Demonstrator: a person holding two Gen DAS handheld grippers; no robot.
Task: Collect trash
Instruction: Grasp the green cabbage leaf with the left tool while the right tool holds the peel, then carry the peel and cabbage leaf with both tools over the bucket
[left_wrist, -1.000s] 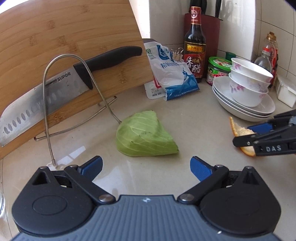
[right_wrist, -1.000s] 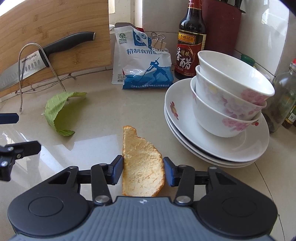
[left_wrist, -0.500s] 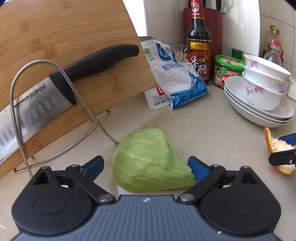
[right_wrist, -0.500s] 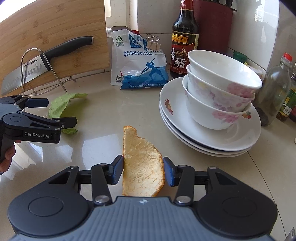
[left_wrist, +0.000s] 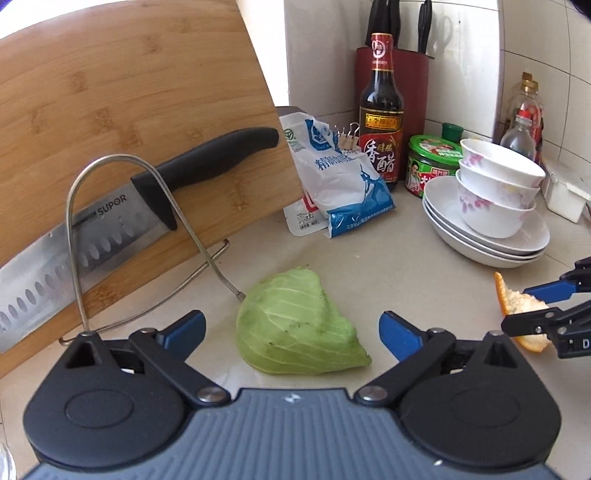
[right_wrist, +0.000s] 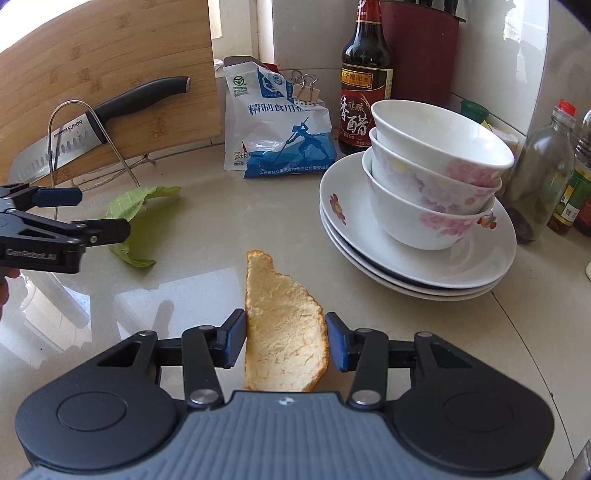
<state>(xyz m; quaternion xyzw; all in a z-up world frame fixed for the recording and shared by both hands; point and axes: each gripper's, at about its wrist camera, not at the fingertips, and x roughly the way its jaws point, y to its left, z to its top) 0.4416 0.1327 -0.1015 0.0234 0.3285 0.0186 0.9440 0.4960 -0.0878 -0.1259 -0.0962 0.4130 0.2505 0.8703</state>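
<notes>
A green cabbage leaf (left_wrist: 295, 325) lies on the beige counter between the wide-open jaws of my left gripper (left_wrist: 291, 332), not gripped. It also shows in the right wrist view (right_wrist: 129, 210), with the left gripper (right_wrist: 92, 210) over it. A piece of orange peel (right_wrist: 284, 332), pith side up, is held between the pads of my right gripper (right_wrist: 286, 341). The peel (left_wrist: 524, 314) and the right gripper (left_wrist: 546, 306) show at the right edge of the left wrist view.
A bamboo cutting board (left_wrist: 129, 110) with a cleaver (left_wrist: 110, 221) leans in a wire rack at the left. A salt bag (left_wrist: 332, 184), vinegar bottle (left_wrist: 380, 110), green jar (left_wrist: 432, 162) and stacked bowls on plates (right_wrist: 424, 192) stand behind and to the right.
My left gripper has moved forward so the cabbage leaf now lies between its open jaws. My right gripper keeps its hold on the orange peel and has barely shifted.
</notes>
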